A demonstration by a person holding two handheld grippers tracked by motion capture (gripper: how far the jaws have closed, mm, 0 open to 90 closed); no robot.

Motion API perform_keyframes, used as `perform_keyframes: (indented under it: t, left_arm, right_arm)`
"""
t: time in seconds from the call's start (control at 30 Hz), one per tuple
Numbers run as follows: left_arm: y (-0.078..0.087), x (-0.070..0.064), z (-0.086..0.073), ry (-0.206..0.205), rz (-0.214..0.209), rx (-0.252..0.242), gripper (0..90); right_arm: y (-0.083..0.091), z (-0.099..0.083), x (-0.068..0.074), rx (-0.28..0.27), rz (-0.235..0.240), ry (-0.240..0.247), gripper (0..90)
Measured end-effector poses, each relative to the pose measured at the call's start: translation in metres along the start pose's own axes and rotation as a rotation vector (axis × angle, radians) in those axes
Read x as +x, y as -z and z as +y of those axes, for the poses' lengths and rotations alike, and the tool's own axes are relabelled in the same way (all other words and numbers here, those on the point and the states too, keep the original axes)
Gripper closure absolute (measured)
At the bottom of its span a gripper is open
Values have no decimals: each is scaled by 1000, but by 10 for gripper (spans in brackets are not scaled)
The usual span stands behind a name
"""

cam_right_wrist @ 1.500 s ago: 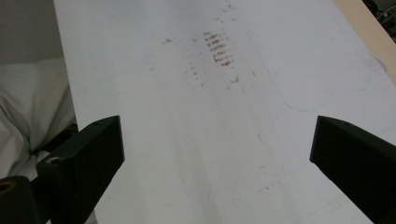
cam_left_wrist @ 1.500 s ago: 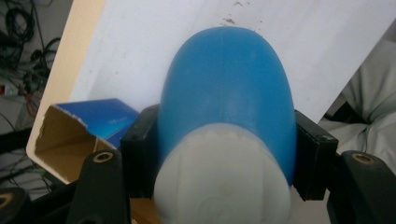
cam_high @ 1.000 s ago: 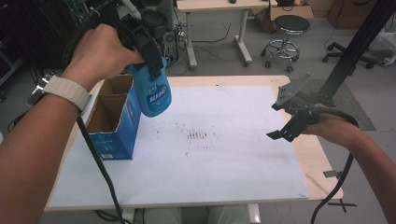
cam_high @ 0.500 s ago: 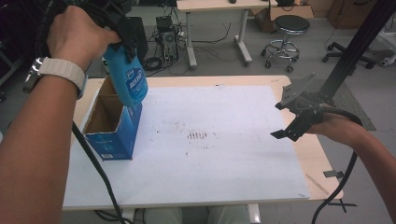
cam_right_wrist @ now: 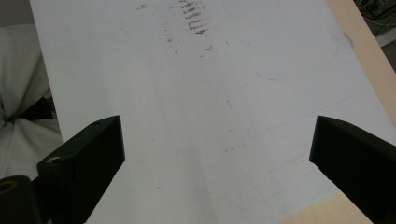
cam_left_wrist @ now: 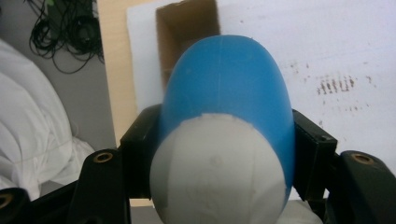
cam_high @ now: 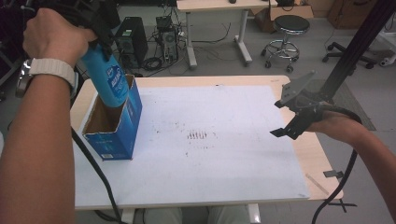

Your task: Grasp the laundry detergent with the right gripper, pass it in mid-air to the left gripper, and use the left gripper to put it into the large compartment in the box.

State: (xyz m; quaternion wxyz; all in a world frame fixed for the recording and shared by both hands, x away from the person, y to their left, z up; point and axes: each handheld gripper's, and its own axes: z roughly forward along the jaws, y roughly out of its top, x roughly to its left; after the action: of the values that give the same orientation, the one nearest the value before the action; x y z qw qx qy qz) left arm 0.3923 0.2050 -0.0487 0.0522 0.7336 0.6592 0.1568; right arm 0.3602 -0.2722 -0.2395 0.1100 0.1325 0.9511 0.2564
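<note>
— Lower now than half a second ago: the blue bottle [cam_high: 108, 79] has dropped, base just inside the open blue box [cam_high: 113, 126].

— Where's the box?

— Near the table's [cam_high: 280, 81] left edge, on the white sheet [cam_high: 210, 158].

— Who holds the bottle?

— The left gripper [cam_left_wrist: 224, 154], jaws pinching its sides near the grey end.

— The other?

— The right gripper [cam_high: 292, 126] hangs over the table's right edge, jaws spread wide, holding nothing.

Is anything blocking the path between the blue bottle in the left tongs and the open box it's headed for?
Nothing visible. The left tongs grip the blue bottle, tilted, its lower end at the open top of the blue box. The brown interior shown looks empty, though its floor is hidden.
</note>
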Motion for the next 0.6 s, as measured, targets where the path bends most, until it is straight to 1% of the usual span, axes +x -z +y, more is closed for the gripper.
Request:
perform_keyframes:
  t: [0.2, 0.37, 0.57, 0.6]
  left_arm:
    - [-8, 15, -6, 37, 18, -13, 387]
    - [-20, 21, -10, 54, 33, -7, 387]
    - [-38, 27, -14, 71, 32, -2, 388]
    - [-41, 27, -14, 67, 35, -6, 388]
  right_arm:
    - [0, 0, -1, -6, -8, -12, 29]
    - [-2, 1, -1, -1, -6, -9, 29]
    - [-2, 0, -1, 1, -7, -12, 29]
    - [-1, 0, -1, 0, -7, -15, 29]
